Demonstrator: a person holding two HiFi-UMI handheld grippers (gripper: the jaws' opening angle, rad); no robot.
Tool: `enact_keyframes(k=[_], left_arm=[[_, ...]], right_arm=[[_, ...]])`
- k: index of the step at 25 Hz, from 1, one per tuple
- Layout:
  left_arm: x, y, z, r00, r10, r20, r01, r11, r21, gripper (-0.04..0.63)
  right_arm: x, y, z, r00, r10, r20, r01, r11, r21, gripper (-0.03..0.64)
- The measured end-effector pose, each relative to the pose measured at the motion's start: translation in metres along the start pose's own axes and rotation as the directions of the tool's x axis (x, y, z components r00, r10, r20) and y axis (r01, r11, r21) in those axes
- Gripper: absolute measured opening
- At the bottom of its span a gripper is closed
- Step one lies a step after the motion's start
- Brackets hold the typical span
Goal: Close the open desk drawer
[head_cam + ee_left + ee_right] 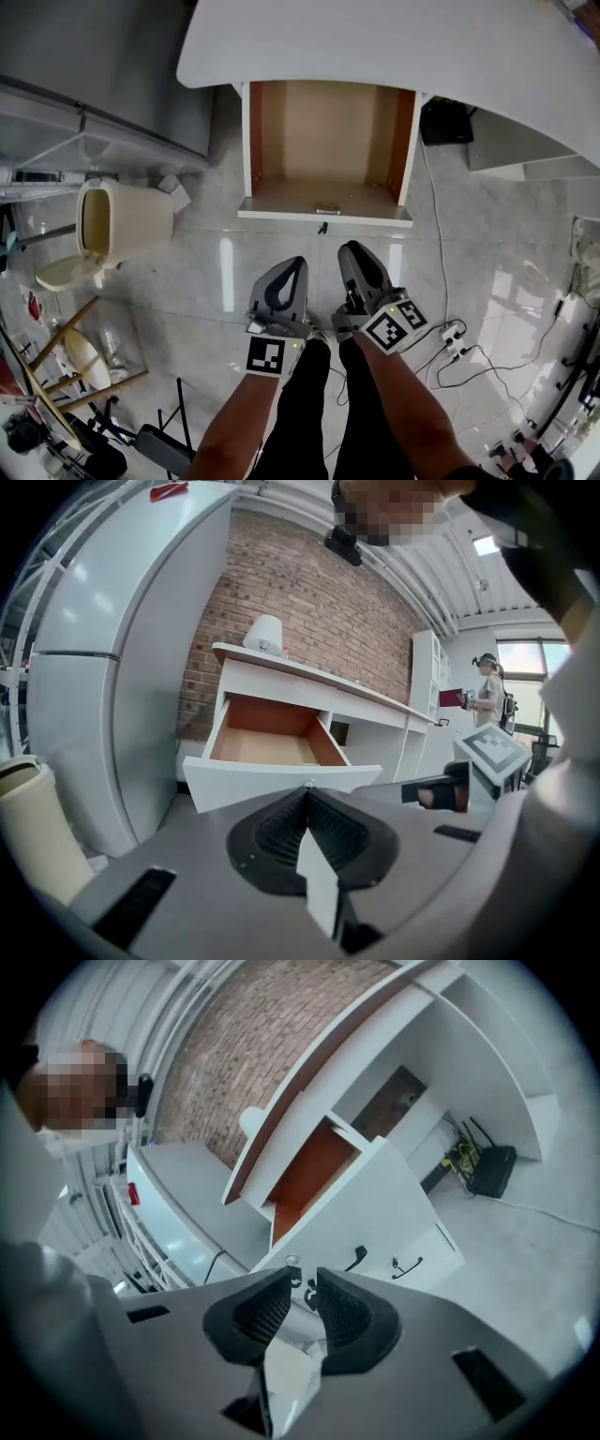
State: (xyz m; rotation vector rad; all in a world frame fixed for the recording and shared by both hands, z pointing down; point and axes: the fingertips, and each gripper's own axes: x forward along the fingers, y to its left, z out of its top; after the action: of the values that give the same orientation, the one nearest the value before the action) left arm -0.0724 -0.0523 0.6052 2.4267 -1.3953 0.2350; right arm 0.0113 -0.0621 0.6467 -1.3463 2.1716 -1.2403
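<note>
The open desk drawer [323,141] juts out from under the white desk top [394,47]; its wood-coloured inside is empty. Its white front panel [323,214] carries a small knob. Both grippers hover side by side in front of that panel, apart from it. My left gripper [296,262] is shut, tips meeting, and aims at the drawer front [281,782]. My right gripper [354,251] is rolled to one side, so the drawer [375,1204] looks tilted in its view. Its jaws [303,1277] stand slightly open with nothing between the pads; the knob [292,1260] shows just beyond them.
A cream waste bin [112,220] stands left of the drawer beside a tall grey fridge [112,667]. A black router [445,122] sits under the desk at right. A power strip and cables [455,337] lie on the floor at right. Wooden sticks [66,356] clutter the lower left.
</note>
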Motion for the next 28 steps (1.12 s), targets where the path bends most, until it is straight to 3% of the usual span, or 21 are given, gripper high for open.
enact_keyframes(k=[5,9,13,17,28], left_arm=[[0.002,0.004,-0.001,1.0,-0.001,-0.006,0.001,1.0,-0.002,0.008],[0.002,0.006,-0.004,1.0,-0.008,-0.017,0.008,1.0,0.001,0.008],[0.004,0.008,-0.007,1.0,-0.011,-0.017,0.011,1.0,0.014,0.008],[0.004,0.01,-0.008,1.0,-0.008,-0.017,0.009,1.0,0.011,0.008],[0.0,0.014,-0.015,0.999,-0.008,-0.034,0.008,1.0,0.008,0.008]], right_arm=[[0.009,-0.018,0.003,0.998,0.018,0.063,-0.031,0.977,0.211,0.108],[0.019,-0.031,0.006,0.993,0.025,0.114,-0.06,0.949,0.311,0.114],[0.036,-0.04,0.009,0.991,0.052,0.122,-0.089,0.944,0.317,0.128],[0.051,-0.043,0.006,0.988,0.097,0.119,-0.132,0.93,0.342,0.204],[0.06,-0.048,0.007,0.983,0.145,0.111,-0.17,0.949,0.265,0.209]])
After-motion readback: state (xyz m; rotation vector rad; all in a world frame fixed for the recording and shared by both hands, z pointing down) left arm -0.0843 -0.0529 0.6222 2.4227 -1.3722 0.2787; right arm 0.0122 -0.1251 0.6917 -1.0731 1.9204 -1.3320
